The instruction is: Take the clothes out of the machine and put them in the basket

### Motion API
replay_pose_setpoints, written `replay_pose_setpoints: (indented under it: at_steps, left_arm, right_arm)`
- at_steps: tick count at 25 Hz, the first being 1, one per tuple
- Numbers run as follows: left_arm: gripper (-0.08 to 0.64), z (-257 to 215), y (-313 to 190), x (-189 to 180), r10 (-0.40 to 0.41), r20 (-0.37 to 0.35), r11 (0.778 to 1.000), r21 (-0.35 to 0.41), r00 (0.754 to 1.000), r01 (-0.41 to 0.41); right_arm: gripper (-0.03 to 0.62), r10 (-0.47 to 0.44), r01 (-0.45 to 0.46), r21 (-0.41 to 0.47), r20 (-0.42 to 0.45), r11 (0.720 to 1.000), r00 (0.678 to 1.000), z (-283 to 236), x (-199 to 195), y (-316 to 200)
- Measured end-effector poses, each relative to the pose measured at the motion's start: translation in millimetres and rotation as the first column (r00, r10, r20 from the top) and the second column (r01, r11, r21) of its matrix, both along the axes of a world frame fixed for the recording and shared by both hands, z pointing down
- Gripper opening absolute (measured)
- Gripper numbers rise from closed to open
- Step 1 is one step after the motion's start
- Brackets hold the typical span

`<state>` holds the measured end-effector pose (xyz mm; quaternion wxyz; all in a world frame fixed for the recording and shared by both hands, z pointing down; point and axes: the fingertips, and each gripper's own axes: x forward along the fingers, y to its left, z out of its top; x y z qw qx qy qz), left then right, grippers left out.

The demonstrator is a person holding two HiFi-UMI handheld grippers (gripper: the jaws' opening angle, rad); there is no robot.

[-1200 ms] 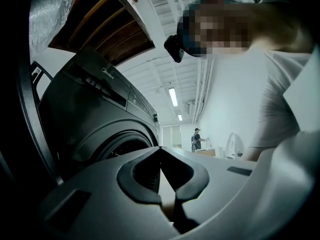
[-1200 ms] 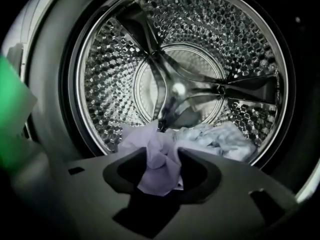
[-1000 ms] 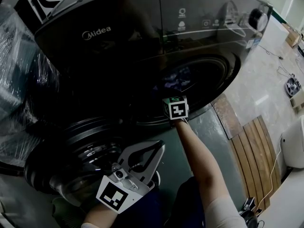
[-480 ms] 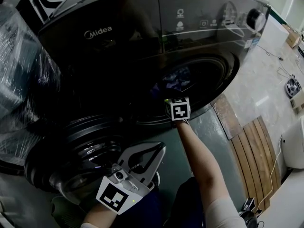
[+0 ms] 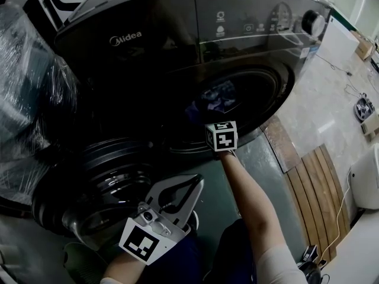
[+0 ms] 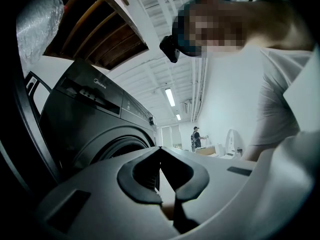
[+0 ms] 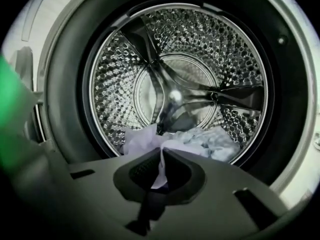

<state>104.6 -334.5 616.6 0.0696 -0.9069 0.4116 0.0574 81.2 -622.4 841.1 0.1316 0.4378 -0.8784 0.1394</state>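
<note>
Right gripper [image 7: 161, 153] jaws pinched on pale cloth [image 7: 145, 136] at the washer drum [image 7: 210, 39] mouth. Left gripper [image 6: 159, 150] jaws together, empty, near the open door [image 5: 100, 182].

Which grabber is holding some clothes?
The right gripper, shut on the pale cloth; the left gripper is shut with nothing between its jaws.

- Washing machine [image 5: 177, 58]: fills slightly less of the head view than a second ago. The logo [image 5: 125, 38] sits further right and the control knob [image 5: 312, 21] further left.
- Plastic-wrapped bulk [image 5: 29, 93]: more of it shows at the left edge.
- Right gripper [image 7: 161, 153], pinched on pale cloth [image 7: 142, 136]: its marker cube [image 5: 222, 136] edges a touch to the right.
</note>
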Motion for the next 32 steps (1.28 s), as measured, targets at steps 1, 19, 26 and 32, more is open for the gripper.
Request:
replay_pose_setpoints:
  at_steps: [1, 19, 26, 32]
  left_arm:
    - [0.017, 0.1, 1.1, -0.2, 0.002, 0.0, 1.0, -0.003, 1.0, -0.002]
    - [0.017, 15.3, 15.1, 0.8, -0.037, 0.097, 0.997, -0.058, 0.995, 0.043]
    - [0.017, 21.3, 15.5, -6.6, -0.096, 0.121, 0.992, -0.071, 0.988, 0.105]
    - [0.017, 23.0, 18.7, 3.6, -0.041, 0.118, 0.995, -0.082, 0.992, 0.051]
  right_arm:
    - [0.017, 0.0, 0.0, -0.002, 0.001, 1.0, 1.0, -0.7, 0.3, 2.3]
    - [0.017, -0.025, 0.022, 0.049, 0.062, 0.999, 0.998, -44.6, 16.7, 50.2]
    - [0.017, -0.038, 0.03, 0.06, 0.128, 0.998, 0.991, -62.8, 28.2, 76.1]
    - [0.018, -0.053, 0.042, 0.068, 0.158, 0.997, 0.986, -79.7, 43.1, 100.9]
